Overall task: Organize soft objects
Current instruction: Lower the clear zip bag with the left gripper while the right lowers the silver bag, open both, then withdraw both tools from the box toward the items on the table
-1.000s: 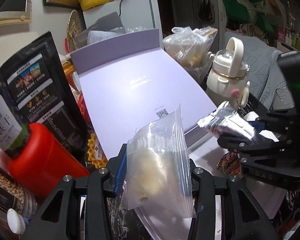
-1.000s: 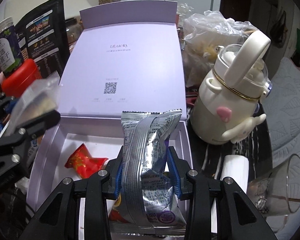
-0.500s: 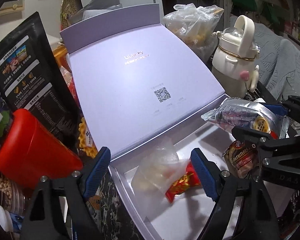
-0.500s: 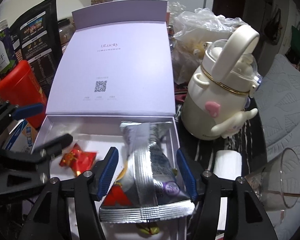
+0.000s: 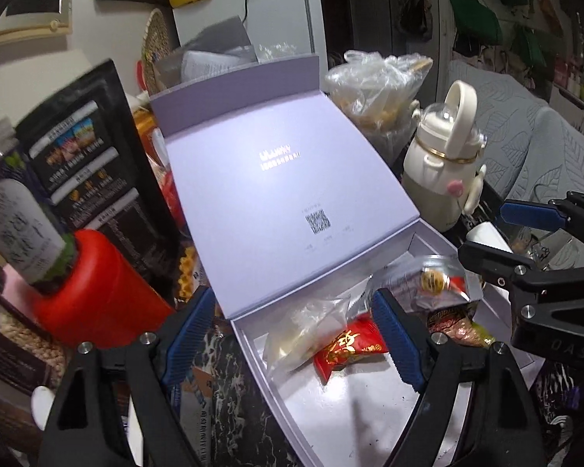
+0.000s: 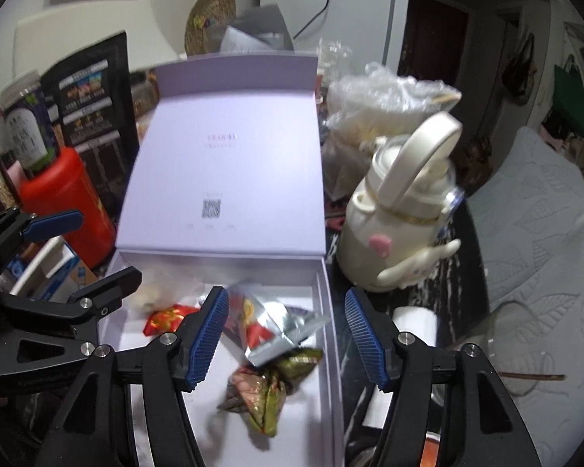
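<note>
Fingers on my left gripper (image 5: 296,340) are spread wide, nothing gripped; the blue ribbed pads (image 5: 395,336) hang above the box (image 5: 253,344). Right gripper (image 6: 286,334) has just been opening and its fingers are apart too, clear of the foil pack (image 6: 276,329) lying below between them.

Box is matte lilac card, rectangular, white inside, hinged lid (image 5: 276,202) propped up behind it. All soft items sit in the tray:
- clear zip bag (image 5: 307,325), limp, pale lump inside, near the left wall
- red wrapper (image 5: 348,348), glossy, touching the bag
- foil pack, silver, crinkled, towards the right wall
- brown-green wrapper (image 6: 268,393), creased, just in front of the foil pack

Cream bottle (image 6: 401,229), smooth plastic with a loop handle, stands on the dark marbled worktop (image 5: 218,373) beside the box.
</note>
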